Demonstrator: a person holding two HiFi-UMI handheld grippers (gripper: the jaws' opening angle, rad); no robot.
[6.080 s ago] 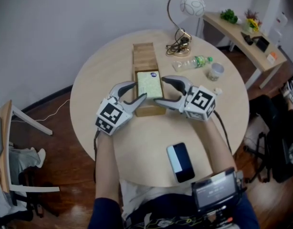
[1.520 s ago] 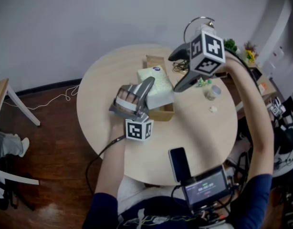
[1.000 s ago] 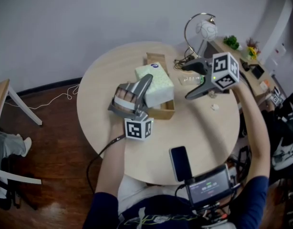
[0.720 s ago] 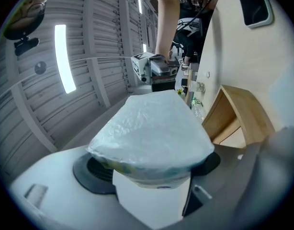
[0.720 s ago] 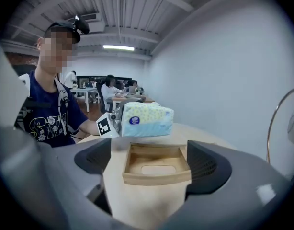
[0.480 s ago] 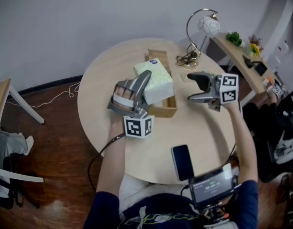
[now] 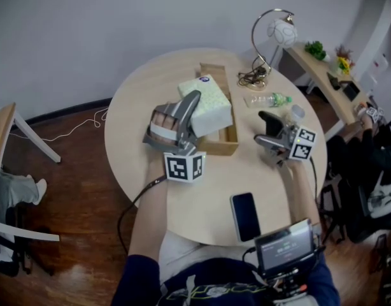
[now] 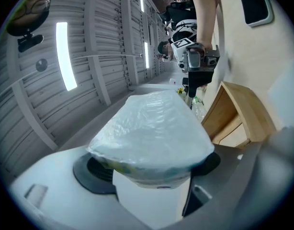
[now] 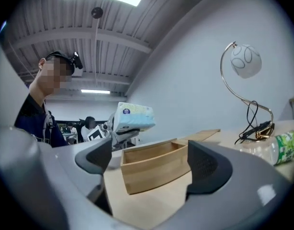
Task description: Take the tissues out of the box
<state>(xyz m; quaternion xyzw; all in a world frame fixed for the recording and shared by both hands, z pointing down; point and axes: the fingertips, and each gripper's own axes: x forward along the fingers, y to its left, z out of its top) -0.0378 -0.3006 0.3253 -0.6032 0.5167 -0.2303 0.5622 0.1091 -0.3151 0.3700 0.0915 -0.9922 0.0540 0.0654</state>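
table [image 7: 138, 113]: round | lamp [image 7: 285, 33]: upright | bottle [image 7: 267, 99]: lying | phone [image 7: 245, 215]: flat

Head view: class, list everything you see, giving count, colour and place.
table: one, light wood, round, centre.
wooden box: one, tan, open, on the table.
tissue pack: one, pale green, held above the box.
lamp: one, white globe, table's far edge.
bottle: one, clear with green label, lying near the lamp.
phone: one, black, table's near edge.
left gripper: one, grey, shut on the tissue pack.
right gripper: one, grey, open and empty, right of the box.
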